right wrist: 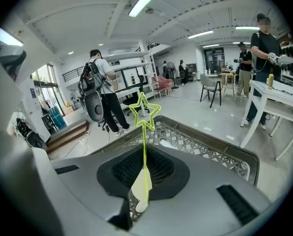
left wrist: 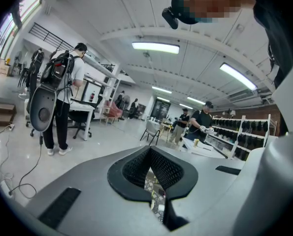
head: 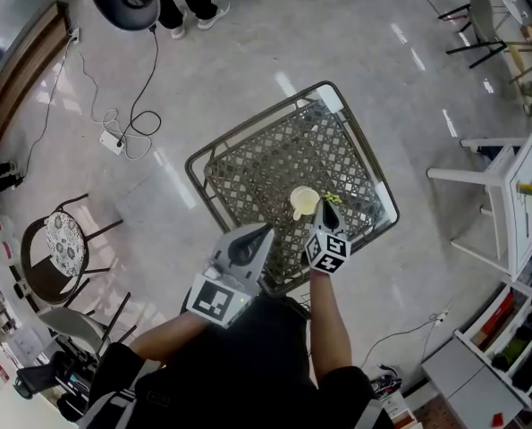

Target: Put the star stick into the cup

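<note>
The right tongs pinch the star stick beside the cup on the tabletop, while the left tongs are closed and empty.

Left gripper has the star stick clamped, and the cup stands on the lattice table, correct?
No: the right gripper has the star stick clamped in its jaws, as the right gripper view shows. The cup does stand on the lattice table.
</note>
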